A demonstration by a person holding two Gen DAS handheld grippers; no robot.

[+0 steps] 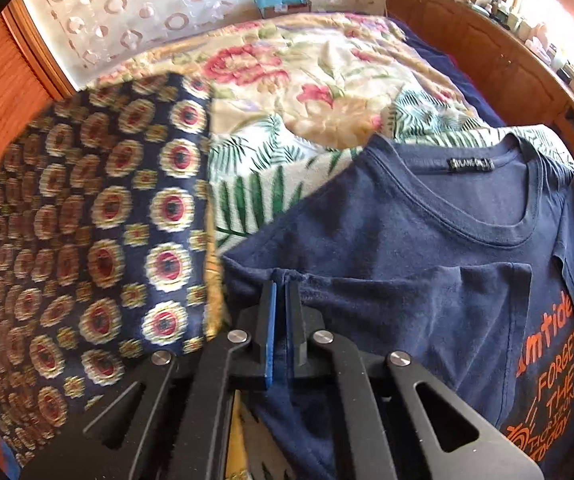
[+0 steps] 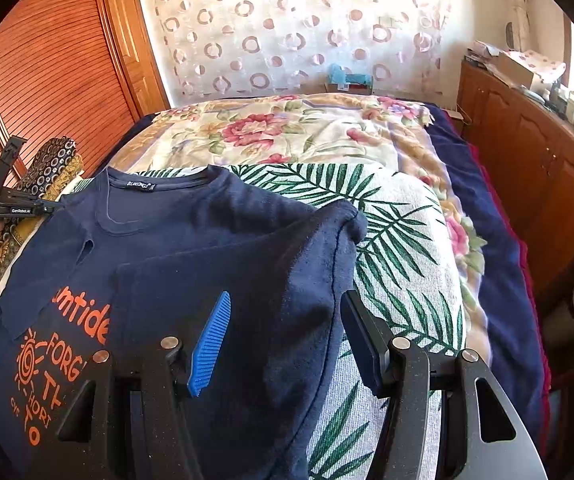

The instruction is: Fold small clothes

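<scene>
A navy T-shirt (image 1: 427, 240) with orange print lies face up on the bed, its collar toward the far end; it also shows in the right wrist view (image 2: 191, 216). My left gripper (image 1: 283, 284) is shut on the shirt's left sleeve edge. That sleeve side is folded in over the chest. My right gripper (image 2: 287, 300) is open, its jaws wide apart above the shirt's right side, which is folded in over the front. The left gripper also shows in the right wrist view (image 2: 53, 206) at the shirt's left shoulder.
A palm-leaf cloth (image 2: 399, 240) lies under the shirt on a floral blanket (image 2: 287, 128). A folded patterned navy cloth (image 1: 99, 220) sits at the left. A wooden wardrobe (image 2: 47, 60) is on the left, a wooden cabinet (image 2: 527, 152) on the right.
</scene>
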